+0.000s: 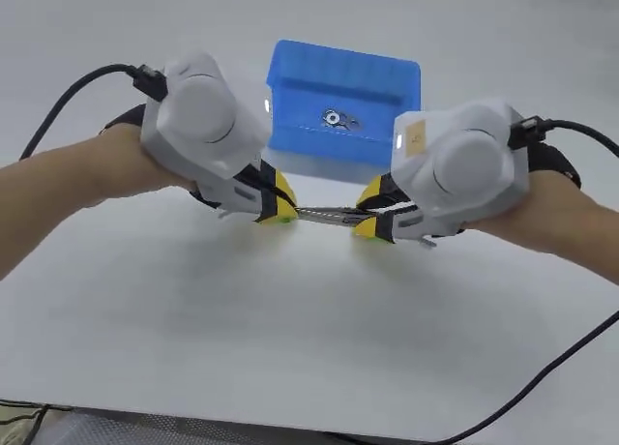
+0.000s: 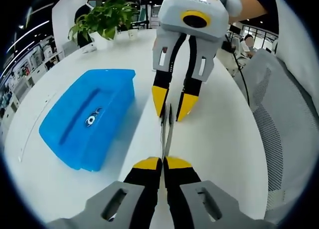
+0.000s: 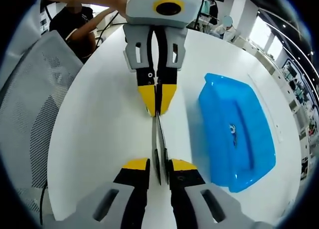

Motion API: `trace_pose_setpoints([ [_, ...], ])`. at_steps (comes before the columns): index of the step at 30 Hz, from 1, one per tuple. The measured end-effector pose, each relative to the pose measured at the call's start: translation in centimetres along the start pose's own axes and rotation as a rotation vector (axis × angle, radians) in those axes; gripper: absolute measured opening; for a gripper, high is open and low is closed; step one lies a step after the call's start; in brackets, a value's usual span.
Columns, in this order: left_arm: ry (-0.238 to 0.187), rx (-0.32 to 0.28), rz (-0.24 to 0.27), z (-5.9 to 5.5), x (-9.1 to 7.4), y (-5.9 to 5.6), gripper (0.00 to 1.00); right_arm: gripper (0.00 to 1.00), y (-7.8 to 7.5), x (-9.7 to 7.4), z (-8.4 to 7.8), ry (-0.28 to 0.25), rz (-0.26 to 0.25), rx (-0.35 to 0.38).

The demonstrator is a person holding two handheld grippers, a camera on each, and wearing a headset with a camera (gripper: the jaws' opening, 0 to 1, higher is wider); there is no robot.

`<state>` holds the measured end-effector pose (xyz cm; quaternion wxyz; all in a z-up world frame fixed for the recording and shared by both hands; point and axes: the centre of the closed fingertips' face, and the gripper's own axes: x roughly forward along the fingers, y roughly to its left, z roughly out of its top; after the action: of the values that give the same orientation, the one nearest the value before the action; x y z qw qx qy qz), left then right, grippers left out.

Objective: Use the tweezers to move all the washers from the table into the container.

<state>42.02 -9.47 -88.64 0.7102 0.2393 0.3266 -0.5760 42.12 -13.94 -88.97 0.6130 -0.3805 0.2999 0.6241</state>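
The metal tweezers (image 1: pixel 327 215) hang level above the table between my two grippers, which face each other. My left gripper (image 2: pixel 162 162) is shut on the tweezers' (image 2: pixel 167 132) narrow end. My right gripper (image 3: pixel 159 165) has its jaws a little apart, flanking the tweezers' (image 3: pixel 158 139) spread arms. In the left gripper view the right gripper (image 2: pixel 172 109) stands just beyond, and in the right gripper view the left gripper (image 3: pixel 156 108) does the same. A blue container (image 1: pixel 343 102) behind the grippers holds washers (image 1: pixel 336 119), also visible as washers (image 2: pixel 91 119) and washers (image 3: pixel 233 129).
The white table (image 1: pixel 242 329) spreads out in front of the grippers. Black cables (image 1: pixel 542 368) trail off both sides. A grey mesh chair (image 3: pixel 35 119) stands past the table edge, and a potted plant (image 2: pixel 102 20) sits at the far end.
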Motion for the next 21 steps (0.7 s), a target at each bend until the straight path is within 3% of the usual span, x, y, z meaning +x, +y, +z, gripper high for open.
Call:
trace_pose_setpoints([
  [15,-0.018,-0.061,0.024,0.4,-1.2,0.3,0.12,0.21,0.2,-0.7,-0.1,0.013,-0.017,0.023],
  [21,-0.014,-0.081,0.012,0.4,-1.9,-0.8,0.18,0.21,0.1,-1.5,0.5,-0.024,-0.038,0.054],
])
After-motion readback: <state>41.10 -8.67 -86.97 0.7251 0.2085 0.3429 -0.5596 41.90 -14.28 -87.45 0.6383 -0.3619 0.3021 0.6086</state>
